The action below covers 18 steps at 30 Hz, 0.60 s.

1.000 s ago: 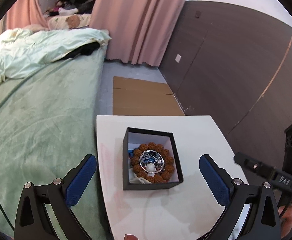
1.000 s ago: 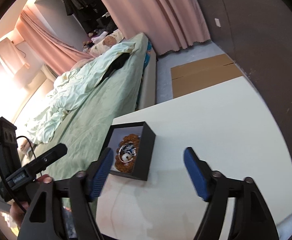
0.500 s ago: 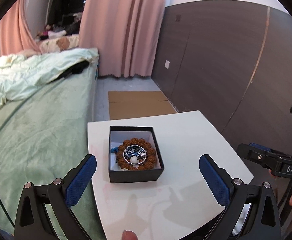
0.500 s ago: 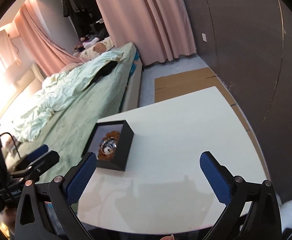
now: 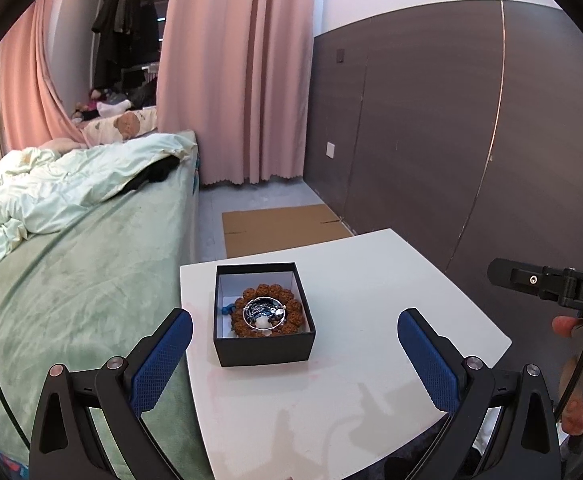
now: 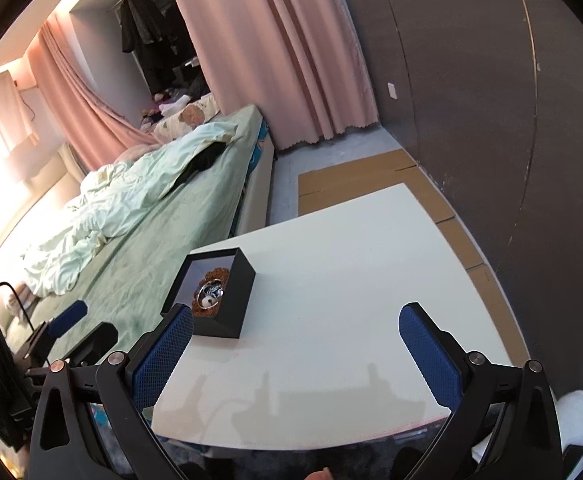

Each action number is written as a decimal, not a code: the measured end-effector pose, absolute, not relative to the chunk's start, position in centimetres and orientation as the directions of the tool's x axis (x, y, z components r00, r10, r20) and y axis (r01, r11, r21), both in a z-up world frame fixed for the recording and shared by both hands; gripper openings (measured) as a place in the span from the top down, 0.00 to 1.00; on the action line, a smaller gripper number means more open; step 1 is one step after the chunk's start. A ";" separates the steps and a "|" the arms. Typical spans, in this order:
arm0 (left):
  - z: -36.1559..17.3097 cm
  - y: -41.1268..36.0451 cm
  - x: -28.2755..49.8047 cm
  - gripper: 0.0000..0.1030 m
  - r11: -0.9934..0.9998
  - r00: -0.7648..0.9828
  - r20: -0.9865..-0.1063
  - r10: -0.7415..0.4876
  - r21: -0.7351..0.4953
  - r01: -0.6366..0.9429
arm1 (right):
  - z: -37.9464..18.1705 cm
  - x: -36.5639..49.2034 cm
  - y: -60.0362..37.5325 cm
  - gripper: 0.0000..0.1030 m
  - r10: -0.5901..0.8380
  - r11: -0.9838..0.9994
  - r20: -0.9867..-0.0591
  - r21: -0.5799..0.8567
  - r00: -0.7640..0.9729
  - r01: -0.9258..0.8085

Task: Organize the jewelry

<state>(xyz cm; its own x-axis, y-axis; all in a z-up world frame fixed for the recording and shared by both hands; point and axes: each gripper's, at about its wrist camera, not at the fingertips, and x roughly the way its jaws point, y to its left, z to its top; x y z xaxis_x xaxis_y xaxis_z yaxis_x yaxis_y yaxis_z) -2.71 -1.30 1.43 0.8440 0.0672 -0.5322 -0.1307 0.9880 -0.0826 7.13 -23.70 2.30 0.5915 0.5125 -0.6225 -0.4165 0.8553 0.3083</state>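
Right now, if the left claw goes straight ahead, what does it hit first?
Probably the black box: it sits on the table between the open left claw's fingers, slightly left of centre. Depth is uncertain.

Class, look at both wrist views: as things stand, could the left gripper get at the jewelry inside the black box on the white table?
Probably yes. The left gripper is open and empty, the black box sits lidless just ahead between its fingers, and the beaded bracelet lies exposed on top. Only the box walls might crowd wide jaws.
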 end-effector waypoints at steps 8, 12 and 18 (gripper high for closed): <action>1.6 -0.6 -3.2 0.01 0.982 0.848 -0.522 0.087 -0.099 -0.162 | 2.1 6.7 -23.3 0.00 0.511 0.855 -0.624 0.298 0.591 -0.425; 1.5 -0.1 -3.2 0.01 0.979 0.848 -0.522 0.091 -0.109 -0.173 | 2.0 6.8 -23.1 0.00 0.510 0.855 -0.627 0.296 0.589 -0.426; 1.5 0.3 -3.0 0.01 0.976 0.848 -0.522 0.097 -0.117 -0.183 | 2.1 7.1 -23.4 0.00 0.506 0.858 -0.629 0.297 0.590 -0.420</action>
<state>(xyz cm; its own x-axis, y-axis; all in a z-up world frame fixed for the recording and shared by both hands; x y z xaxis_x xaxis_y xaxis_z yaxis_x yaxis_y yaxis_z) -3.01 0.27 1.48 0.8477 0.0968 -0.5216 -0.1834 0.9761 -0.1168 7.12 -23.37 2.08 0.5898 0.5063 -0.6292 -0.4199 0.8577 0.2966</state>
